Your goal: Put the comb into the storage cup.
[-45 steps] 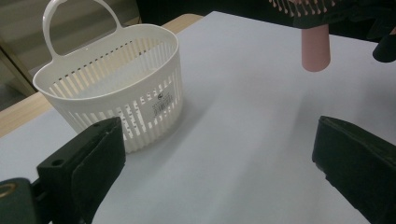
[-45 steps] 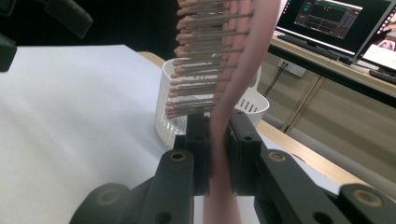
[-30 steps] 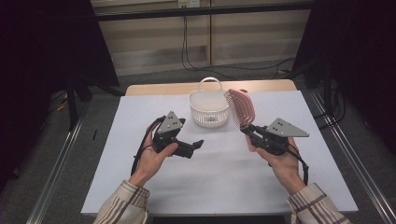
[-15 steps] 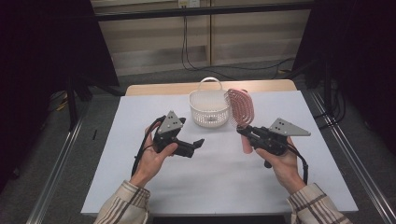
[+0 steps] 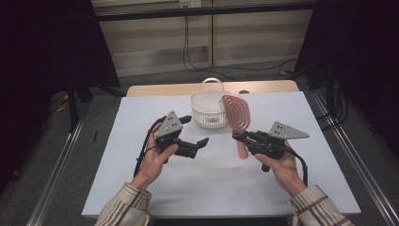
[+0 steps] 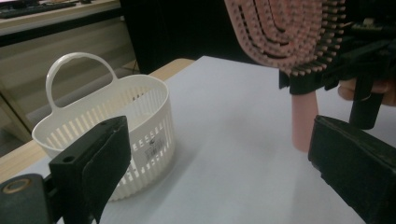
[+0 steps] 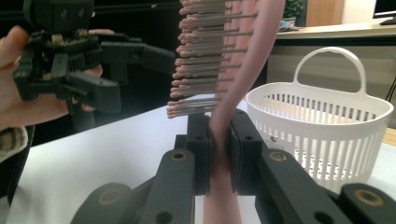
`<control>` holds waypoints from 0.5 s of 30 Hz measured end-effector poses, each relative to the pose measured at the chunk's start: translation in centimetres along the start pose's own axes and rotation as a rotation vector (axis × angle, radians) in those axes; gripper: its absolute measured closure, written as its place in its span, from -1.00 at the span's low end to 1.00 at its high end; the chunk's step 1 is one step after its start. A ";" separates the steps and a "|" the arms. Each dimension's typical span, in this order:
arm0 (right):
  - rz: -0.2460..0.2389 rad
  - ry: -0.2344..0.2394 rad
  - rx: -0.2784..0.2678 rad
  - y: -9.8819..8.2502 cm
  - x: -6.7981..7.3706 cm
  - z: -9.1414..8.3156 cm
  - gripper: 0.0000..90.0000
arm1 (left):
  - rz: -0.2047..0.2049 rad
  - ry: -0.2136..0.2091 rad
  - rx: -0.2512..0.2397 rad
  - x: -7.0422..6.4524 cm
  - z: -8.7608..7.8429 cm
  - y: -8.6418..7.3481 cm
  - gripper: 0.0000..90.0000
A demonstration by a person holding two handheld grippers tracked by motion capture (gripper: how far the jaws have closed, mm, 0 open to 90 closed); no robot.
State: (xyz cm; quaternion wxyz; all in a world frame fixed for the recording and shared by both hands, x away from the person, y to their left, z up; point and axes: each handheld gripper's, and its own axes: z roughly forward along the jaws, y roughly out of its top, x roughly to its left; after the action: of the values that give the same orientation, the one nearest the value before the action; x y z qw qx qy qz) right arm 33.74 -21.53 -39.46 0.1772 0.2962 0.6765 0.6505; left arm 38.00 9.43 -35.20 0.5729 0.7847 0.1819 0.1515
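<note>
Pickup done: right claw point(image 7: 218, 140) clamped on pink hairbrush point(image 5: 236, 117) at its neck, held upright just beside white basket point(image 5: 209, 113) above the table point(image 5: 141, 188); left claw point(image 5: 196, 134) apart, empty; basket placement seemingly left.

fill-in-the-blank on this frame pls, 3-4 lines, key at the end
1. The right gripper is shut on the neck of a pink ____.
2. The hairbrush is held with its bristled head pointing ____.
3. The white basket stands on the ____ cloth covering the table.
4. The jaws of the left gripper stand ____, with nothing between them.

Missing words: hairbrush; up; white; open
</note>
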 end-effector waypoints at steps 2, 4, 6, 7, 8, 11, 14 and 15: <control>0.002 0.013 -0.005 0.0 0.1 0.1 0.81 | -0.001 -0.011 -0.018 0.0 0.0 0.1 -0.87; -0.001 0.026 -0.009 0.0 0.1 0.1 0.81 | -0.003 -0.020 -0.032 -0.1 0.0 0.2 -0.87; -0.003 0.038 -0.016 0.0 0.2 0.1 0.81 | -0.010 -0.033 -0.042 -0.3 0.0 0.4 -0.87; -0.007 0.043 -0.016 0.0 0.2 0.1 0.81 | -0.008 -0.024 -0.046 -0.4 0.0 0.5 -0.87; -0.008 0.050 -0.018 0.0 0.2 0.1 0.81 | -0.008 -0.028 -0.050 -0.6 0.0 0.7 -0.88; -0.010 0.068 -0.018 0.0 0.3 0.2 0.81 | -0.018 -0.045 -0.060 -1.0 0.0 1.0 -0.90; -0.017 0.086 -0.019 -0.1 0.5 0.3 0.81 | -0.024 -0.086 -0.082 -1.2 0.1 1.2 -0.93; -0.017 0.094 -0.019 -0.1 0.5 0.3 0.81 | -0.026 -0.077 -0.086 -1.4 0.1 1.3 -0.93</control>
State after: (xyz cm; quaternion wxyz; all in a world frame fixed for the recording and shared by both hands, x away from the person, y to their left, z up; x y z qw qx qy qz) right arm 33.50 -20.99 -39.54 0.1537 0.2580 0.6802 0.6687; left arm 36.95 8.35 -34.05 0.6146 0.7623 0.1629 0.1214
